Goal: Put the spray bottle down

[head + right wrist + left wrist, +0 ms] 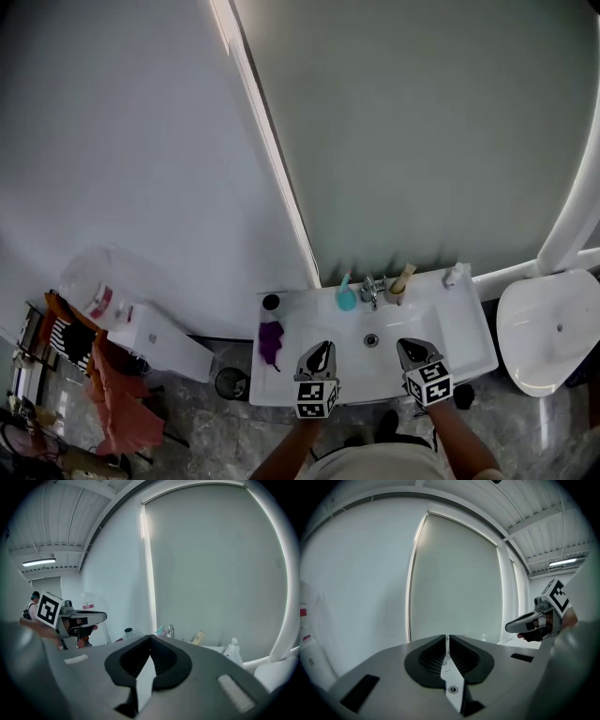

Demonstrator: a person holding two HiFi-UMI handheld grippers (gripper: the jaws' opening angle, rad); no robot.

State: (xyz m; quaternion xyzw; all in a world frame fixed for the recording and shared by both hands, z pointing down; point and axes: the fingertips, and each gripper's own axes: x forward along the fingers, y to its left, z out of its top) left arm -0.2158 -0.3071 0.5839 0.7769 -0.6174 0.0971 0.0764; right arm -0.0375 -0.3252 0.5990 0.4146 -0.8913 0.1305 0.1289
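Note:
A white basin [469, 342] lies below me. A teal bottle [346, 298] stands on its back ledge just left of the tap, and it also shows small in the right gripper view [159, 631]. A white pump or spray bottle [454, 275] stands at the back right corner [233, 649]. My left gripper [323, 348] hovers over the basin's front left, its jaws drawn together with nothing between them [447, 639]. My right gripper [410, 345] hovers over the front right, jaws also together and empty [150, 639]. Neither touches a bottle.
On the ledge are a tap [372, 289], a beige tube [403, 279] and a small black round item [271, 302]. A purple cloth [270, 341] lies on the basin's left side. A toilet [548, 328] stands at right; a white unit [159, 337] and bin [231, 382] at left.

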